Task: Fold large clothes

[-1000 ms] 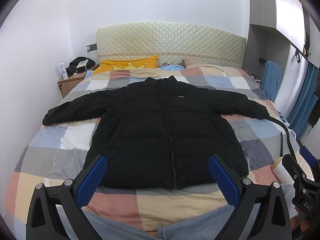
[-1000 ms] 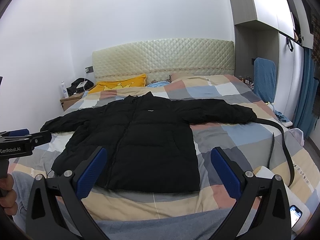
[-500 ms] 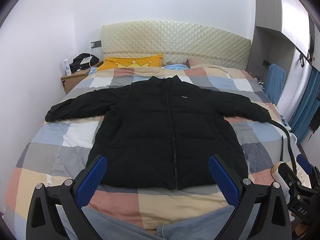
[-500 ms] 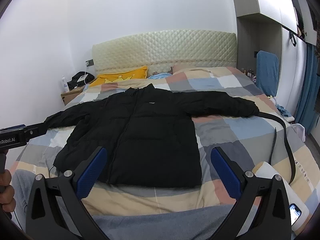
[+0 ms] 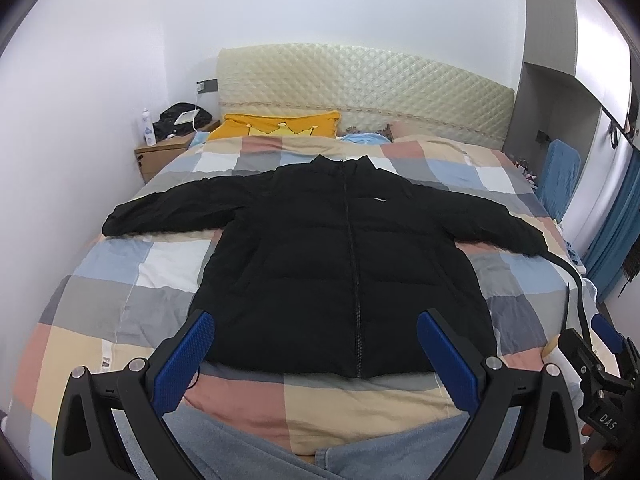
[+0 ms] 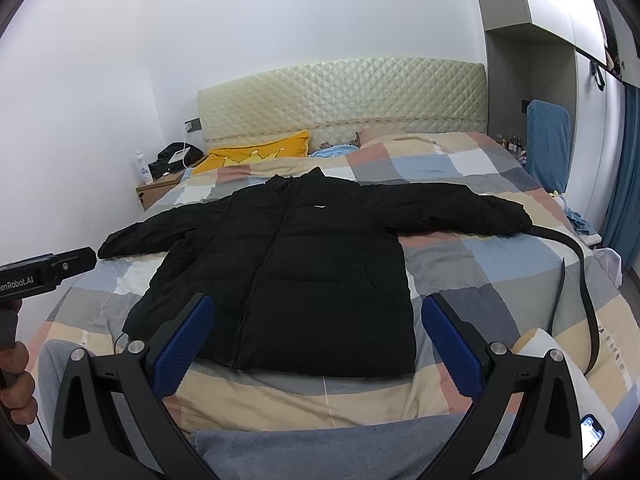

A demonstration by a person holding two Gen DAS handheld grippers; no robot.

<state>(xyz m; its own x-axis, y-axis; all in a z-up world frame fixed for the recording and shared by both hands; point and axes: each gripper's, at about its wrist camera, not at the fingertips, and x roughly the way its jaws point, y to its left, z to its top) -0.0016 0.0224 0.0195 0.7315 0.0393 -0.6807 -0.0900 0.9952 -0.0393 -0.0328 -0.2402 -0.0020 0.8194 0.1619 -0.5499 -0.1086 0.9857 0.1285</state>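
**Both claws raised over the jacket, first fold not begun**

Since the earlier frames both wrist views have been lifted slightly: more wall is seen above the headboard [image 5: 360, 80], and the black puffer jacket [image 5: 344, 272] sits lower in frame. The jacket itself has not been shifted.

- Jacket is laid flat, zipped, front up, at centre of both views on the checked quilt [image 5: 152, 260]; collar toward the headboard, hem toward the lower edge, sleeves spread to left and right.
- Left gripper [image 5: 316, 356] is held spread wide, nothing between the blue pads, above the hem. Right gripper [image 6: 318, 344] likewise spread and empty.
- A black belt [image 6: 576, 264] lies touching the right sleeve cuff [image 6: 516, 220].

Judged step: sleeves to be folded in first. Each cuff should be pinched near its end and carried across the chest. The belt is best kept out of the right pinch. Puffy fill may spring back, so folds should be pressed down.
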